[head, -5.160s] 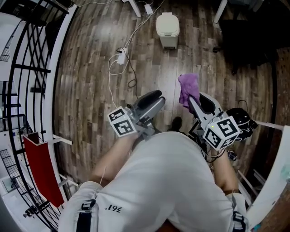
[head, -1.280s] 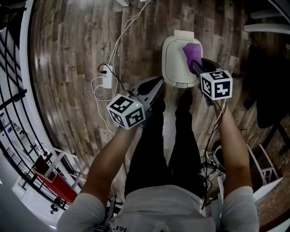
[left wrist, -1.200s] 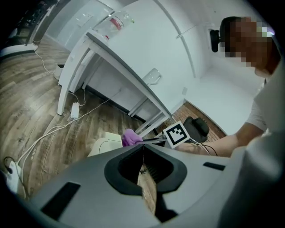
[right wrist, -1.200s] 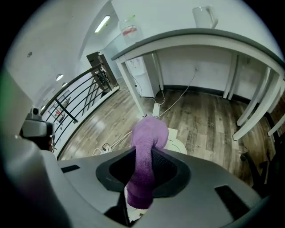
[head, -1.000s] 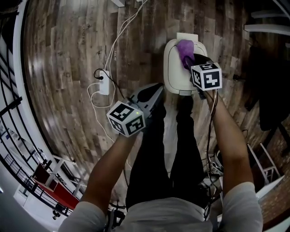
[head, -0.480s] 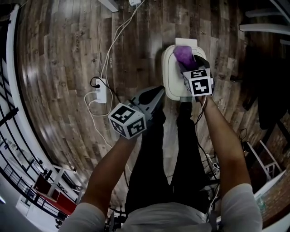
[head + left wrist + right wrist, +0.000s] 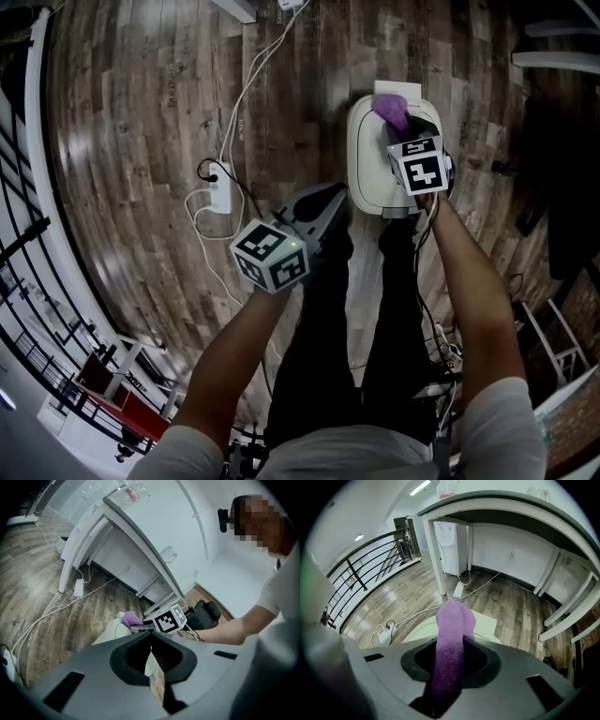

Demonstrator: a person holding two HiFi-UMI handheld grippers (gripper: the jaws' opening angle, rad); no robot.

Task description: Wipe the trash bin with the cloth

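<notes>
The right gripper [image 7: 401, 131], its jaws just closing, clamped the cloth [image 7: 392, 111] on the bin [image 7: 367, 159] at one o'clock. The left gripper [image 7: 330, 195], jaws together and empty, hovered at the bin's seven o'clock.

Head view looks steeply down; all views share the trash bin [image 7: 367, 159].

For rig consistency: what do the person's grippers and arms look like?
Left gripper and right gripper: grey, dark-lined fingers, each bearing a white cube of black square markers. Short light sleeves. Right fingers have just been closing, cloth between them.
</notes>
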